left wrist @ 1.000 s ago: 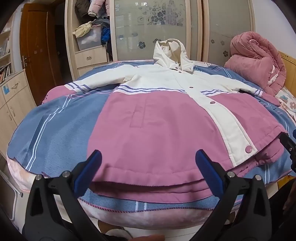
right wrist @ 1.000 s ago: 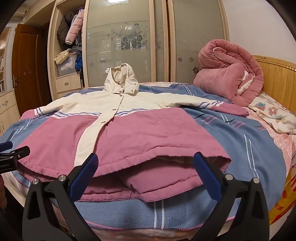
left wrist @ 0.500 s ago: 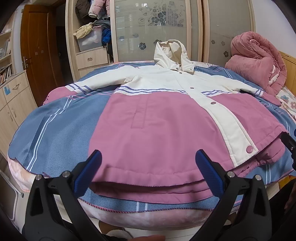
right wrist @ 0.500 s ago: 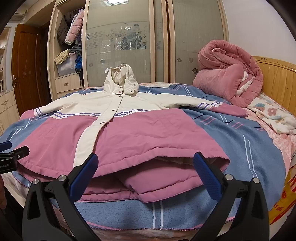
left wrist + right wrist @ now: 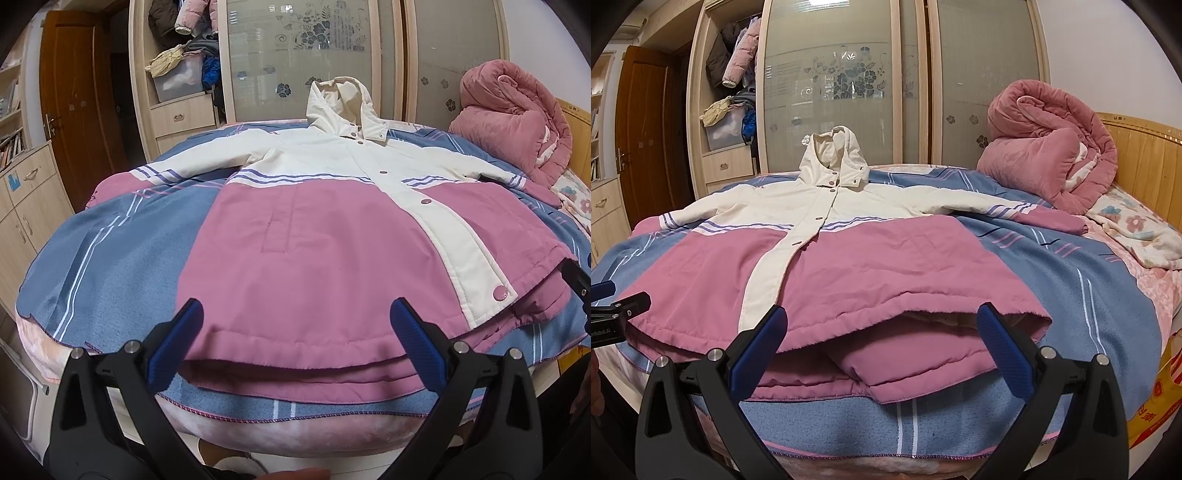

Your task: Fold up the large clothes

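Observation:
A large pink and cream hooded coat (image 5: 317, 236) lies spread face up on the bed, sleeves out to both sides, hood toward the wardrobe; it also shows in the right wrist view (image 5: 857, 266). My left gripper (image 5: 295, 325) is open and empty, hovering at the coat's left hem. My right gripper (image 5: 879, 332) is open and empty, hovering at the right hem, where the front panel gapes. Each gripper's tip shows at the edge of the other's view.
The bed carries a blue striped blanket (image 5: 110, 251). A rolled pink quilt (image 5: 1049, 155) sits at the far right by the wooden headboard (image 5: 1145, 155). A wardrobe with glass doors (image 5: 842, 81) stands behind; cabinets (image 5: 26, 199) and a door stand left.
Both grippers have edged slightly closer to the coat's hem. The coat has not moved and both stay open.

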Demonstrator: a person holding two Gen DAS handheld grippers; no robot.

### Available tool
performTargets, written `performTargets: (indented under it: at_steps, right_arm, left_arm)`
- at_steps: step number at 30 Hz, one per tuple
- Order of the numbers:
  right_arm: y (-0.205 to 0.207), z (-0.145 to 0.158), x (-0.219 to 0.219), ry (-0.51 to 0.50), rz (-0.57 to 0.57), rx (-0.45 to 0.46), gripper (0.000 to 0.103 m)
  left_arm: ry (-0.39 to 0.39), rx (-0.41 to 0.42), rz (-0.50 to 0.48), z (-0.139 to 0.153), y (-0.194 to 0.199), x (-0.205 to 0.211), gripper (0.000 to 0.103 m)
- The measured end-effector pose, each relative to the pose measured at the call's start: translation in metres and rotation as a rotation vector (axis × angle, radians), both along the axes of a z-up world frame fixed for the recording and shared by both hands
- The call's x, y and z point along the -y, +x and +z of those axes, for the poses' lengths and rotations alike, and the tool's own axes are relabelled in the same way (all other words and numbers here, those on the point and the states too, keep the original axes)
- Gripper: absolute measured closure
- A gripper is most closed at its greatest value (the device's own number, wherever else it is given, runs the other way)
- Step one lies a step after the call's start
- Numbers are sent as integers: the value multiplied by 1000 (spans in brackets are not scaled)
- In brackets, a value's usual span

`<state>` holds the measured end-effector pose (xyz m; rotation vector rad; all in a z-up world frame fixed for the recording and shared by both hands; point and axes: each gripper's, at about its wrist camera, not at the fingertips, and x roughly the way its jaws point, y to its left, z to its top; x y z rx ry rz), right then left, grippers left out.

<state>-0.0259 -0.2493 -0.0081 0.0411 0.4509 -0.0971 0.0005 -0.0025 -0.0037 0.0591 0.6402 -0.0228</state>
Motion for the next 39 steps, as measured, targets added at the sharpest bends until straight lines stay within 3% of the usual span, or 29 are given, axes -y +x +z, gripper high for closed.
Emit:
performTargets:
  at_steps: [39]
  right_arm:
    - [1, -1, 0, -1, 0, -2, 1]
  left_arm:
    - [3, -4, -3, -1, -1, 4, 2]
